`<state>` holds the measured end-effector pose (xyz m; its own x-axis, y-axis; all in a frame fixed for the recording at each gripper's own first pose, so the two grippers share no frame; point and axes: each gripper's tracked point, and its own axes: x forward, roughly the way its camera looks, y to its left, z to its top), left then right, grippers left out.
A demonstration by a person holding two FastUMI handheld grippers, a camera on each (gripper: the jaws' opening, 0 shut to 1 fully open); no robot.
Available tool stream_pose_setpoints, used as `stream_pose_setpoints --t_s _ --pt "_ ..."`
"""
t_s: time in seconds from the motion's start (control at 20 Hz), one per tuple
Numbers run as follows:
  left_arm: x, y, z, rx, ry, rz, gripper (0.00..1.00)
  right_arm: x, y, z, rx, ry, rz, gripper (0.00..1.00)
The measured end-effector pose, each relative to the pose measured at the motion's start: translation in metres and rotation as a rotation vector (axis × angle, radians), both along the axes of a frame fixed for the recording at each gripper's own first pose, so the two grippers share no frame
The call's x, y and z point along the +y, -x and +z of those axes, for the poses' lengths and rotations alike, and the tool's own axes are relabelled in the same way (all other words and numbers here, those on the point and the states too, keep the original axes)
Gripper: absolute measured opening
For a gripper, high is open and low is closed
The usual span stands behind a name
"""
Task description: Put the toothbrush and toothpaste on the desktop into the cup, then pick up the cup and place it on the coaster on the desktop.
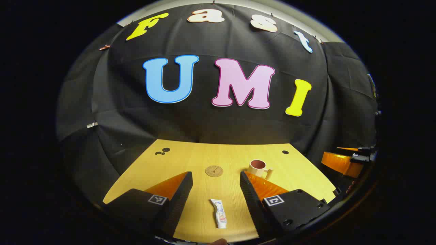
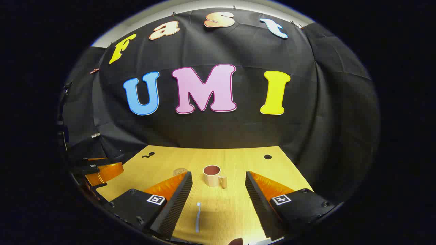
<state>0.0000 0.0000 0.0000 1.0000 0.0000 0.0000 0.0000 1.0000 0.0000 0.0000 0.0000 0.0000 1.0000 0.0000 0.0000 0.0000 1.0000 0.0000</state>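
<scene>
toothpaste [image 1: 219, 213]: lower centre, flat between my spread left gripper [image 1: 216, 185] fingers.
toothbrush [image 2: 198, 216]: lower centre, inside my gaping right gripper [image 2: 218, 185].
Next: descend straight, pinch mid-body.

A staged recording booth, not a lived-in room. Black cloth [image 1: 218, 119] is clipped up as a wall behind a bare wooden desktop [image 2: 235, 163]. A pale wall strip [image 2: 204, 5] shows above the cloth.
</scene>
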Motion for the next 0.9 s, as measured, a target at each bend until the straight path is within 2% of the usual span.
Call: stream_pose_setpoints --t_s 0.65,0.9 --pt "-0.002 -0.008 -0.010 0.032 0.004 -0.006 0.88 -0.002 -0.003 -0.003 0.017 0.004 -0.010 0.96" --pt "-0.006 -0.019 -0.035 0.123 0.007 -0.018 0.88 -0.003 -0.003 -0.005 0.028 0.000 -0.017 0.97"
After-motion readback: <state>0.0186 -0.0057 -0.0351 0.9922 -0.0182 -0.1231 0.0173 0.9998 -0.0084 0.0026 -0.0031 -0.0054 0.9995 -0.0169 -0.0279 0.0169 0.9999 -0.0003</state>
